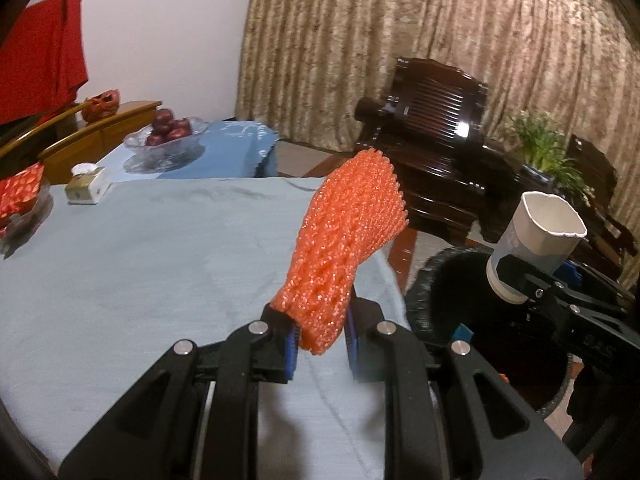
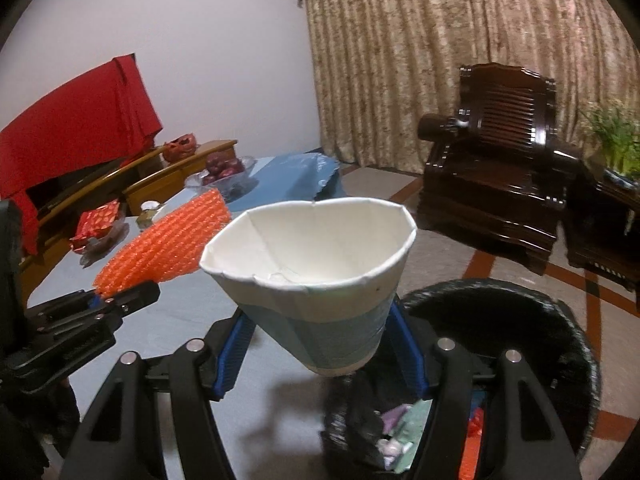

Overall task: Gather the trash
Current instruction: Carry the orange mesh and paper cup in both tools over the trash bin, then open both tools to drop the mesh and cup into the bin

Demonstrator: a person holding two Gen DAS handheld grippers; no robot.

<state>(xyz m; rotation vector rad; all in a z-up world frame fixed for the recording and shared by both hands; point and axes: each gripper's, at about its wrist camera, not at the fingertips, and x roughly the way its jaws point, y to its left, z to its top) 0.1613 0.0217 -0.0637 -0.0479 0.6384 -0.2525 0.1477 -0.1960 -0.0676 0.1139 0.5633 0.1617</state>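
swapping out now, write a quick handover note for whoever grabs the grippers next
Left gripper: shut on the orange foam net, held above the table.
Right gripper: shut on the dented paper cup, at the near rim of the bin.
Bin: black-lined, beside the table, already holding some trash.
Done: both pieces picked up.
Left: drop the cup into the bin, then the net. No other obvious trash shows on the table, though its near part is hidden.

Place: a home living room.
Showing it: patterned curtains (image 1: pixel 420 52) hanging, carved wooden armchair (image 2: pixel 500 152) standing, fruit bowl (image 1: pixel 168 136) sitting on cloth-covered table (image 1: pixel 120 260).
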